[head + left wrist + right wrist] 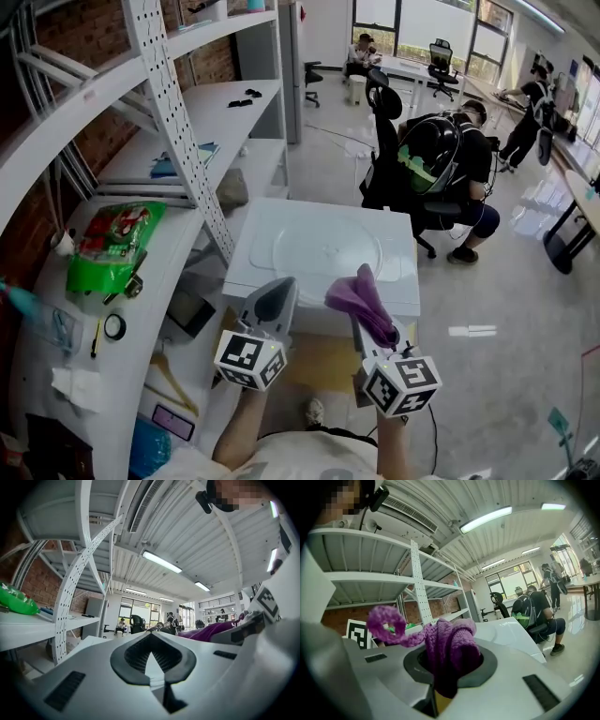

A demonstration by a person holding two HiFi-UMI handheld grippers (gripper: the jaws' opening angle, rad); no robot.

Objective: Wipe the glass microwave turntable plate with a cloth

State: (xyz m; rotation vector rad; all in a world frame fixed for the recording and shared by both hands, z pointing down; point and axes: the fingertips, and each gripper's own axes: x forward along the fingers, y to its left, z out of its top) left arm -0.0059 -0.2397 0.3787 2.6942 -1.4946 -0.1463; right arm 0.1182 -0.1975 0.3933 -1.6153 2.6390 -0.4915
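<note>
The glass turntable plate lies flat in the middle of a white square table; it is clear and shows mostly as a faint round rim. Both grippers hang at the table's near edge, short of the plate and tilted upward. My left gripper is shut with nothing in it. My right gripper is shut on a purple knitted cloth, which bunches out of the jaws with a loop curling to the left. Neither gripper view shows the plate.
A white shelf rack stands along the left, its perforated post close to the table's left corner. On its lower shelf lie a green bag and a tape roll. A seated person is behind the table.
</note>
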